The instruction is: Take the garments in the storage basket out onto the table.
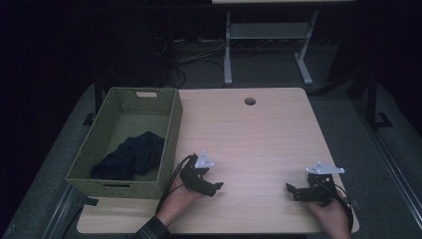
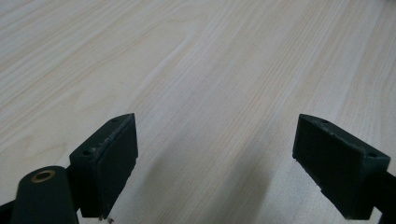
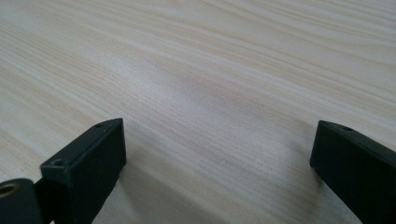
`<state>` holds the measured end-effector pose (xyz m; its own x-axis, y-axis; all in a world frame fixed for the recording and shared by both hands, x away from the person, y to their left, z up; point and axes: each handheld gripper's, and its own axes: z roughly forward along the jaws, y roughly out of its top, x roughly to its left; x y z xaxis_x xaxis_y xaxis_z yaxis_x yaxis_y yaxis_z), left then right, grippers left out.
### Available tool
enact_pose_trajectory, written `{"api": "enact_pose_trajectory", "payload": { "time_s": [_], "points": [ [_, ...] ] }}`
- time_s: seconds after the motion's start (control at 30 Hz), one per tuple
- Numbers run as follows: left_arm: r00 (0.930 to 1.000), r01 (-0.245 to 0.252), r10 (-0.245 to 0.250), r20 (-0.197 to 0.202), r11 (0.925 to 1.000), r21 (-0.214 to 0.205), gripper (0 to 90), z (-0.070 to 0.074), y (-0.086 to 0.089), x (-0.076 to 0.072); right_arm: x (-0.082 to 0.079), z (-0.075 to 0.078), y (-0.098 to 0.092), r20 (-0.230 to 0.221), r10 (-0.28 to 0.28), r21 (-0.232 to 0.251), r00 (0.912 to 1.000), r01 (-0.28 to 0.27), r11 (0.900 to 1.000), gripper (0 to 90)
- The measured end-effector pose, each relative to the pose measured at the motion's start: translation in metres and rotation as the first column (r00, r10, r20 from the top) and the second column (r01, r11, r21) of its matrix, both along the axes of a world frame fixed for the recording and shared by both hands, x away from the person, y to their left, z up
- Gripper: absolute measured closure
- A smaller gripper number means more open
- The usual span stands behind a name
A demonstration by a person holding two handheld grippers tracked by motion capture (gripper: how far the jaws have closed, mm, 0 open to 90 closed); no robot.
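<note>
Two grippers, left gripper (image 1: 215,188) and right gripper (image 1: 292,191), were held released over the table (image 1: 259,129). The dark cloth (image 1: 130,155) in the basket (image 1: 171,134) was judged soft, light, best pinched at a raised fold.

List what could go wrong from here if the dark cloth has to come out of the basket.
1. The dark cloth lies low inside the green woven basket, so the open left gripper may catch the basket's near wall on the way in.
2. The basket overhangs the table at its left edge; a tug on the cloth could tip or drag it off.
3. The left gripper's cable trails beside the basket and might snag it.
</note>
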<state>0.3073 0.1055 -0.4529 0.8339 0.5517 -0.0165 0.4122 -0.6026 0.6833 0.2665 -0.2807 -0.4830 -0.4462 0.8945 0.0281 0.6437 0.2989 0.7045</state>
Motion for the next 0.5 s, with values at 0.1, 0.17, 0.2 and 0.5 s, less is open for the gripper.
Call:
{"api": "enact_pose_trajectory", "payload": {
  "time_s": [0.1, 0.17, 0.2, 0.5],
  "points": [
    [1.0000, 0.000, 0.000, 0.001, 1.0000, -0.001, 13.7, 0.0035, 0.0016, 0.0007, 0.0000, 0.0000, 0.0000, 0.000, 0.000, 0.000, 1.0000, 0.000, 1.0000, 3.2],
    [1.0000, -0.004, 0.004, 0.001, 1.0000, -0.008, 13.7, 0.0051, 0.0024, 0.0010, 0.0000, 0.0000, 0.0000, 0.000, 0.000, 0.000, 1.0000, 0.000, 1.0000, 3.3],
    [1.0000, -0.004, 0.004, 0.003, 1.0000, -0.005, 13.7, 0.0059, 0.0032, 0.0013, 0.0000, 0.0000, 0.0000, 0.000, 0.000, 0.000, 1.0000, 0.000, 1.0000, 3.3],
    [0.9998, -0.003, 0.003, -0.020, 0.9998, -0.017, 13.7, 0.0104, 0.0060, 0.0023, 0.0000, 0.0000, 0.0000, 0.000, 0.000, 0.000, 1.0000, 0.000, 1.0000, 3.2]
  ]
}}
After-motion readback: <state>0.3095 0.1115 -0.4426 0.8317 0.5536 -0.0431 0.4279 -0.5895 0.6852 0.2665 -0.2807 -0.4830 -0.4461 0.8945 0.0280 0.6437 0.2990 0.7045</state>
